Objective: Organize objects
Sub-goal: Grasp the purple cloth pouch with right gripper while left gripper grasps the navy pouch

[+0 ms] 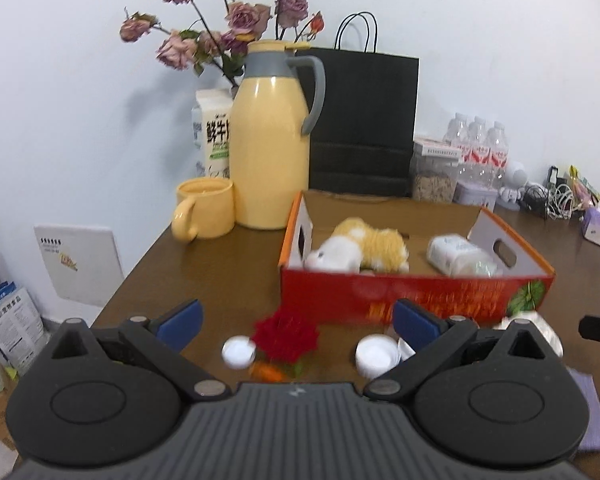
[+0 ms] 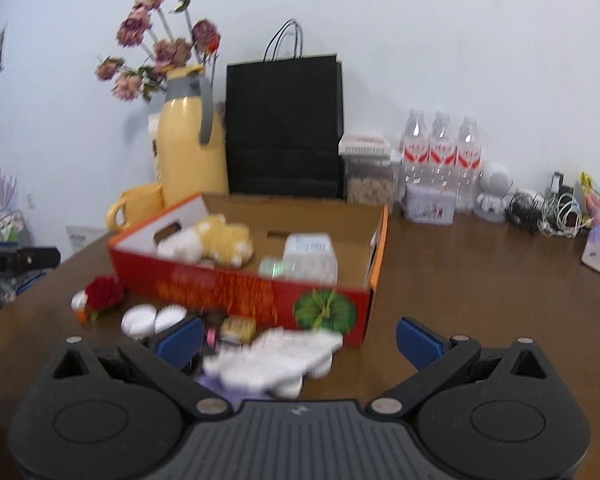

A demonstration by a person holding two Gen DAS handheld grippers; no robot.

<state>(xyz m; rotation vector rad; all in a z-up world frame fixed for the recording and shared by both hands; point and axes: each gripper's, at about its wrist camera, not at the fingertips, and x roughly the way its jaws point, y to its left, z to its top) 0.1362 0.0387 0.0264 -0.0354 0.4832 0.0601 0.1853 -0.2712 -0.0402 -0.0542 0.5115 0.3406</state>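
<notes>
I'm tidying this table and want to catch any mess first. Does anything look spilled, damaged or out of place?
Nothing looks spilled or broken. What stands out is the loose clutter on the table in front of the red box: a red rose, small white lids and a white fluffy item still lie outside it, while the plush toy is already inside.

Three water bottles (image 2: 440, 152), one plush toy (image 1: 360, 250), one red rose (image 1: 285, 336), perhaps two white lids (image 2: 153, 319).

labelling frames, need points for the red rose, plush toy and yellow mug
red rose (image 1: 285, 337): left wrist view, middle of the bloom
plush toy (image 1: 374, 249): left wrist view, yellow back
yellow mug (image 1: 210, 208): left wrist view, side wall
</notes>
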